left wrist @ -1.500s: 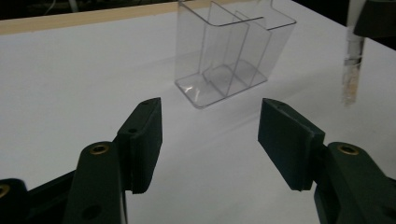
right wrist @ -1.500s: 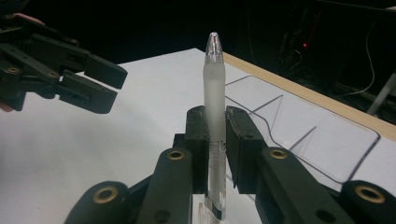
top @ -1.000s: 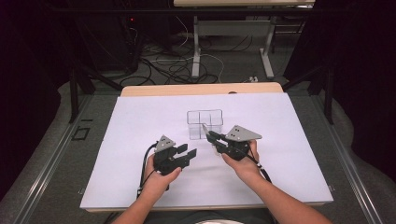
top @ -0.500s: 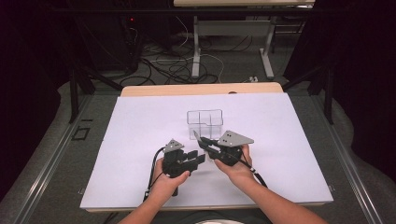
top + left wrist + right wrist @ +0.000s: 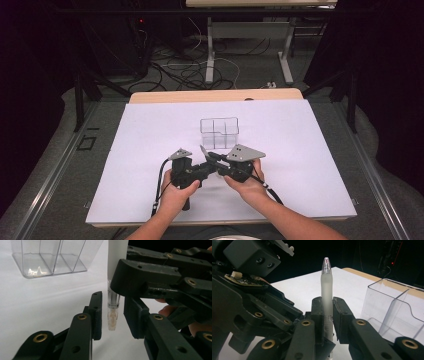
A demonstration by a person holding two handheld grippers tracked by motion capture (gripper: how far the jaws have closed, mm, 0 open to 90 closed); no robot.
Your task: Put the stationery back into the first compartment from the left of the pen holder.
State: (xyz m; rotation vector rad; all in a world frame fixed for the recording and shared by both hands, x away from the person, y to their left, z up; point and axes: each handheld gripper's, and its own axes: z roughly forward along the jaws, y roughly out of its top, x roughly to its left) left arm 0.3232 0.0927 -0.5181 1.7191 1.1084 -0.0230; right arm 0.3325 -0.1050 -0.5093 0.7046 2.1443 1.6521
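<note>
My right gripper (image 5: 327, 305) is shut on a frosted white pen (image 5: 326, 287), which stands upright with its clear rounded end on top. In the left gripper view the pen's other end (image 5: 112, 315), clear with a pale insert, hangs between the two jaws of my left gripper (image 5: 113, 300). That gripper is open, with a gap on each side of the pen. In the high view the left gripper (image 5: 200, 172) and the right gripper (image 5: 216, 164) meet nose to nose over the near middle of the white table (image 5: 310, 150).
A clear plastic box with several compartments (image 5: 219, 132) stands just beyond the grippers (image 5: 50, 260) (image 5: 397, 307). Cables trail from both grippers toward the table's near edge. Past the white sheet, the wooden far edge (image 5: 215, 95) gives way to a dark floor with cables.
Both hands have come together: the left gripper moved right, the right gripper moved left and nearer. The left jaws now flank the pen's lower end.
</note>
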